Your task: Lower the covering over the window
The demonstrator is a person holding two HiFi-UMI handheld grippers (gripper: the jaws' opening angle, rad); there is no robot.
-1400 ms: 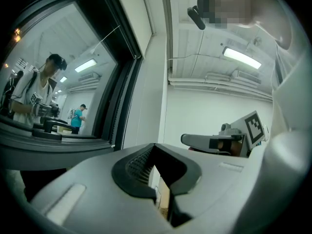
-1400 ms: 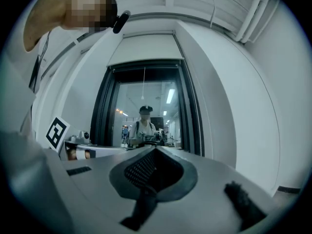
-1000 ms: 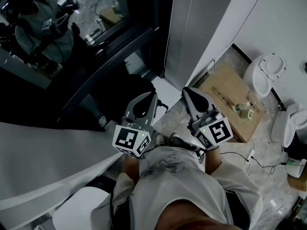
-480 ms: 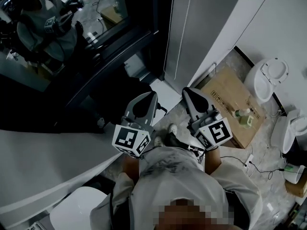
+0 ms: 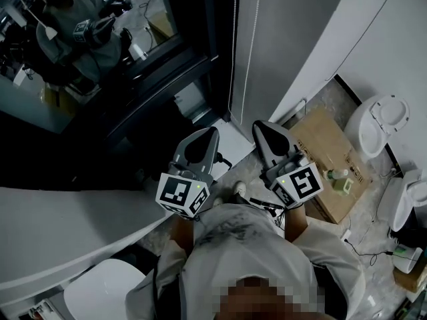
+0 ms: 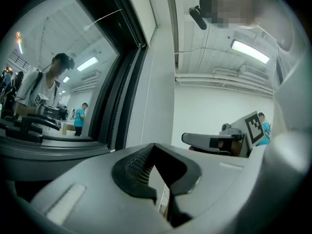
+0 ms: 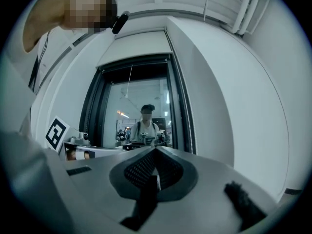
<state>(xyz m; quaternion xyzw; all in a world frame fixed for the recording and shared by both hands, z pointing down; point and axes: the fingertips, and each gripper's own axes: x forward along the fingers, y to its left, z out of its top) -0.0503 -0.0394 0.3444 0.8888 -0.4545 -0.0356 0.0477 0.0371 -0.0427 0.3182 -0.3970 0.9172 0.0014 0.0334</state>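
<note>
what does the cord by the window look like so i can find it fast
Find the dark-framed window at the head view's upper left. Just right of its frame, along the grey panel's edge, a pale beaded cord hangs straight down. Unlike the broad dark frame bars beside it, it is a bright hairline of beads.

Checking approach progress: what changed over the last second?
The person has moved toward the window; the cardboard box slid down-right in the head view. Nothing grasped or released. Left claw and right claw stay shut, empty, side by side.
</note>
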